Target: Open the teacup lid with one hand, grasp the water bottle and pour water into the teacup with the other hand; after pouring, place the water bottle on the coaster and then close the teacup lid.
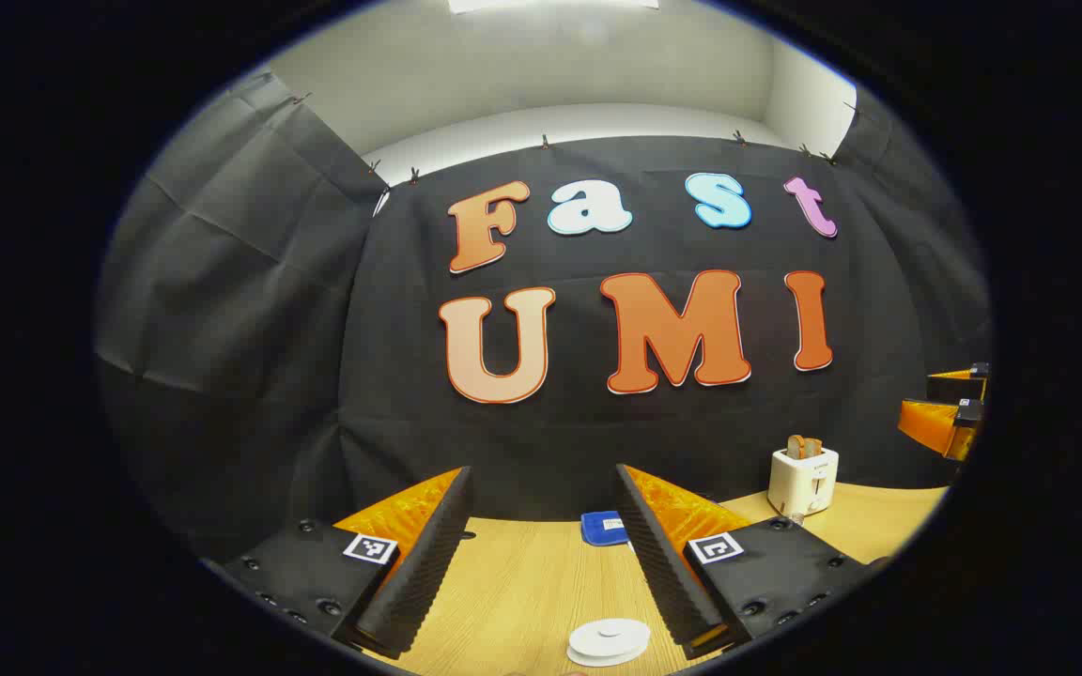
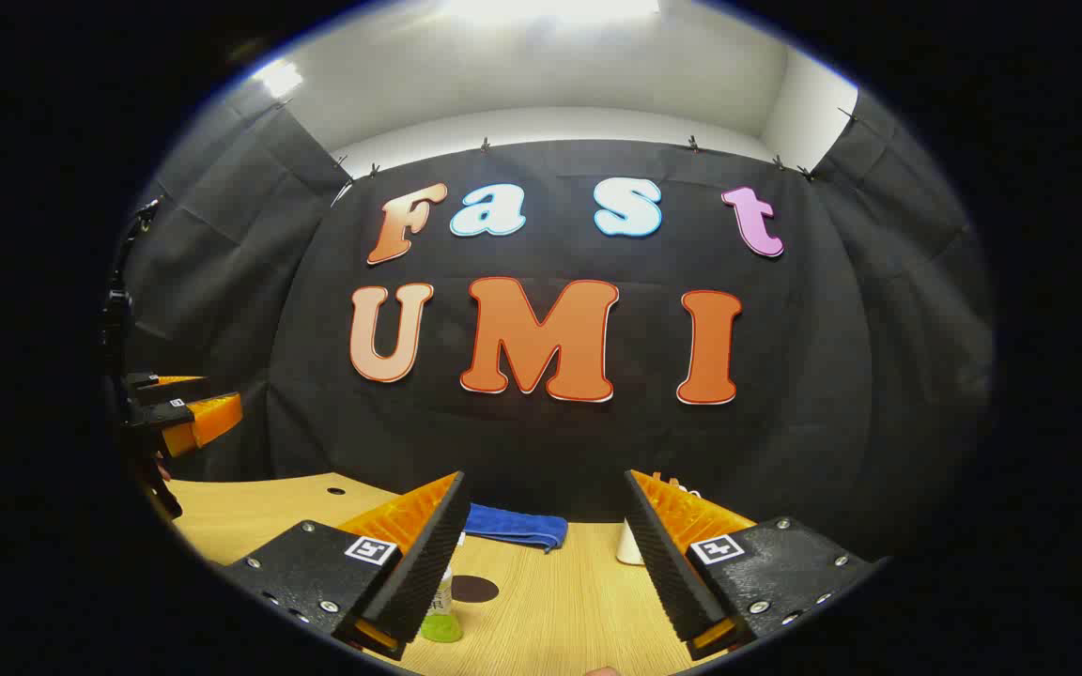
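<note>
In the left gripper view, the left hand-held gripper (image 1: pixel 541 554) hangs above the light wooden bench (image 1: pixel 522 582) with its black ribbed fingers spread wide apart, nothing between them. A folded blue cloth (image 1: pixel 603 526) lies at the far edge; nearer, low between the fingers, sits a round white teacup lid (image 1: pixel 609 641). A white toaster holding toast (image 1: pixel 803 479) stands further right.

In the right gripper view, the right hand-held gripper (image 2: pixel 541 554) is likewise spread apart and empty. Just beside its left finger stands a water bottle with green base (image 2: pixel 442 615) — partly hidden — near a dark round coaster (image 2: pixel 475 589).
</note>
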{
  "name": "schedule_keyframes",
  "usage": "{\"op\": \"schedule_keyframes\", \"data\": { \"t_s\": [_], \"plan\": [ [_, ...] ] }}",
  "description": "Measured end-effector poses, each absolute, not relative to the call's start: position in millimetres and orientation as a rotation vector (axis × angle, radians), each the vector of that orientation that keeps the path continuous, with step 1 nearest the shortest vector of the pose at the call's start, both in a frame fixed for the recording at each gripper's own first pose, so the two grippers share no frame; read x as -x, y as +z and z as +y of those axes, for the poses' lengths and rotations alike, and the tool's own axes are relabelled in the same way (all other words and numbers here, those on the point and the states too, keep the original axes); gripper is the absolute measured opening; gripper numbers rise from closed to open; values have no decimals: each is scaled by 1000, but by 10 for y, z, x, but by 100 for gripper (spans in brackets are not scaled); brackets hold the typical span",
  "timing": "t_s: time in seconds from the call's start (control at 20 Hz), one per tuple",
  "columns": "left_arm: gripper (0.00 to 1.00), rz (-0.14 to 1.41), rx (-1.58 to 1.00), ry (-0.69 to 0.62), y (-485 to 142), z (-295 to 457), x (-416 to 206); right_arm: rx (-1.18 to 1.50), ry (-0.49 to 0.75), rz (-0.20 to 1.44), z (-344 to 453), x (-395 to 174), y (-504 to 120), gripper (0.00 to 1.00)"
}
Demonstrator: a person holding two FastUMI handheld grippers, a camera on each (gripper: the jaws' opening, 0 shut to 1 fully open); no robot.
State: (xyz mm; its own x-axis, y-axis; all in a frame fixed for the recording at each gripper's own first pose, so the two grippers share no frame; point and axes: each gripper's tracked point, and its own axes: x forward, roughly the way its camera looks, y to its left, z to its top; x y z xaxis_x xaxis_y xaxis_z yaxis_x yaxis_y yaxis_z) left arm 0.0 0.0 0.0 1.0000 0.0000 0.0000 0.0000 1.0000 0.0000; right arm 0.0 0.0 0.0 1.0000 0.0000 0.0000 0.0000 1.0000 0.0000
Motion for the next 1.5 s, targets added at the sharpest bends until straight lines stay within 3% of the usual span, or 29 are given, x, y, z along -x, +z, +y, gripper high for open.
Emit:
{"op": "schedule_keyframes", "data": {
  "t_s": [1.05,1.5],
  "plan": [
    [96,9,16,22,-47,17,-56,26,40,15,115,-26,-62,99],
    [96,174,14,-86,-757,-293,-39,14,92,110,311,12,-533,99]
  ]
}}
